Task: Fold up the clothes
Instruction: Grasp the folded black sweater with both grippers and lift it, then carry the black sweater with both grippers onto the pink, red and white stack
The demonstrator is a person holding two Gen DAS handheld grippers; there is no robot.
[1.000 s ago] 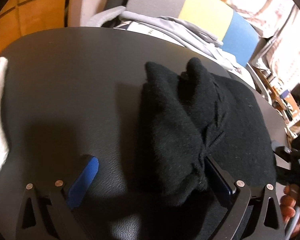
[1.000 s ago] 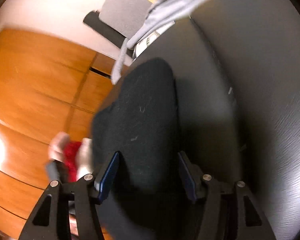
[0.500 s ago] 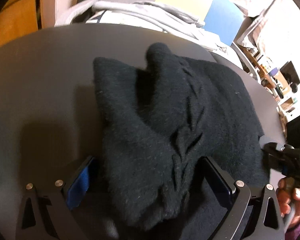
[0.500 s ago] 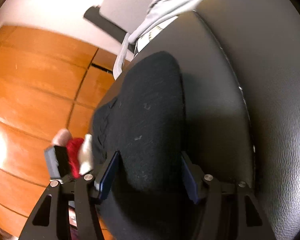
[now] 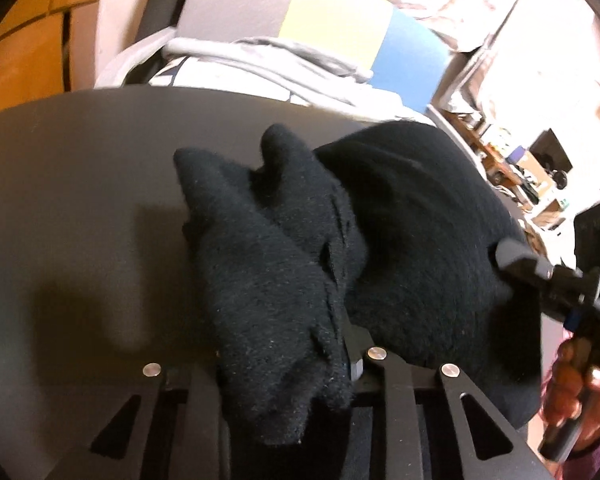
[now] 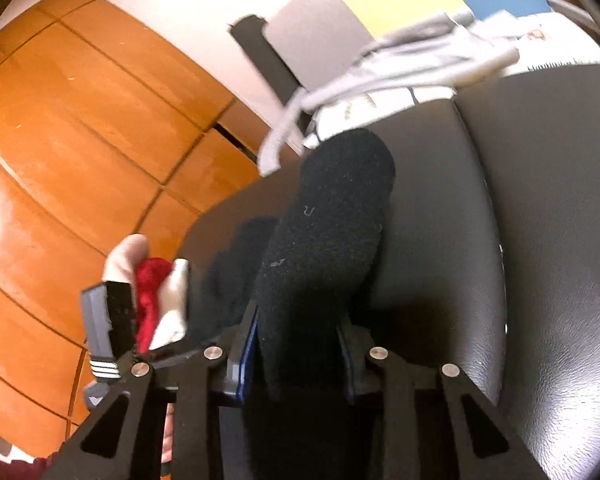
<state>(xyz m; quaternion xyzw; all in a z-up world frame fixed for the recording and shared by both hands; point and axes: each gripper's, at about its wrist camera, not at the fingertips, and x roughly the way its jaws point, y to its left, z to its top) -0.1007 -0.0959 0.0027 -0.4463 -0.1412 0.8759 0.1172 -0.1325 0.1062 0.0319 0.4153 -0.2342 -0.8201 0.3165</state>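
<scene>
Lying on the dark leather-like surface (image 5: 80, 184) is the black knit garment (image 5: 400, 220), bunched and partly doubled over, with one thick fold raised toward my left gripper (image 5: 284, 364) and the broader body spread to the right of it. My left gripper's fingers are drawn close together and clamped on that raised fold; the cloth covers both pads, so I note only the metal rivets and black linkage at either side. From the right wrist view, the same garment (image 6: 332, 216) runs as a long rounded ridge away from the camera, and my right gripper (image 6: 300, 344) is closed on its near end, the blue-edged pad (image 6: 247, 352) pressed against the left of the fold and the opposite pad against the right. The right gripper's body also shows at the right edge of the left wrist view, held by my right hand (image 5: 580, 380), with its tip against the garment's far edge. My left hand (image 6: 126, 252) appears in the right wrist view, with red fabric (image 6: 150, 292) beside it. Beyond the surface lies a heap of grey and white clothing (image 5: 260, 64), a backrest of grey, yellow and blue panels (image 5: 340, 28) behind it. Orange wood panelling (image 6: 80, 140) stands to the left.
</scene>
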